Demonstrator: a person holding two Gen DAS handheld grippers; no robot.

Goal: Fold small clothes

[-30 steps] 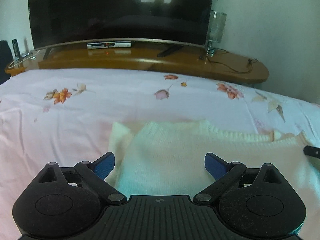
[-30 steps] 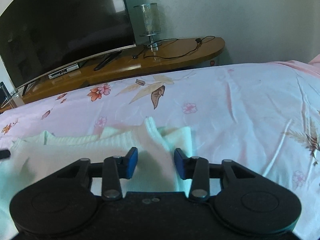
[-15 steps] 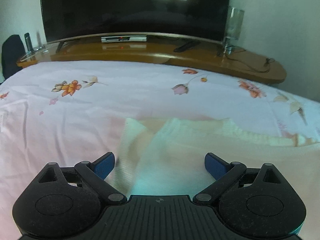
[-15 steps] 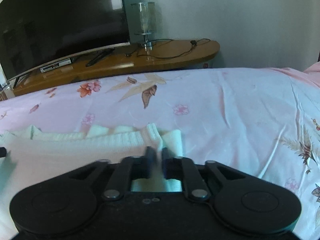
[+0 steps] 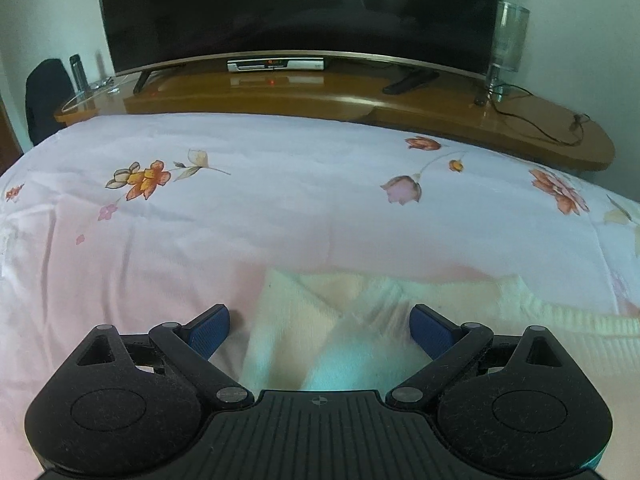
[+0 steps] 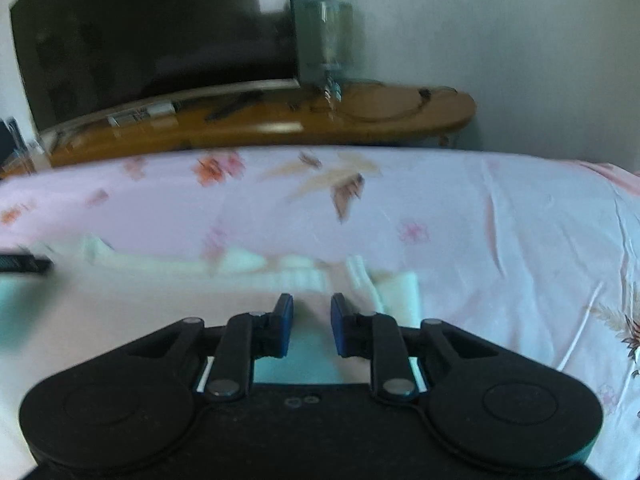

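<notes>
The left tool stood with its fingers wide apart, straddling a folded corner of the cream knit garment without pressing on it. The right tool held its blue pads only narrowly apart above the same garment near its ribbed edge, with no cloth seen pinched between them in that blurred view. The garment lay flat on the flowered pink bed sheet; beyond the bed a wooden desk carried a dark television and a glass lamp.
</notes>
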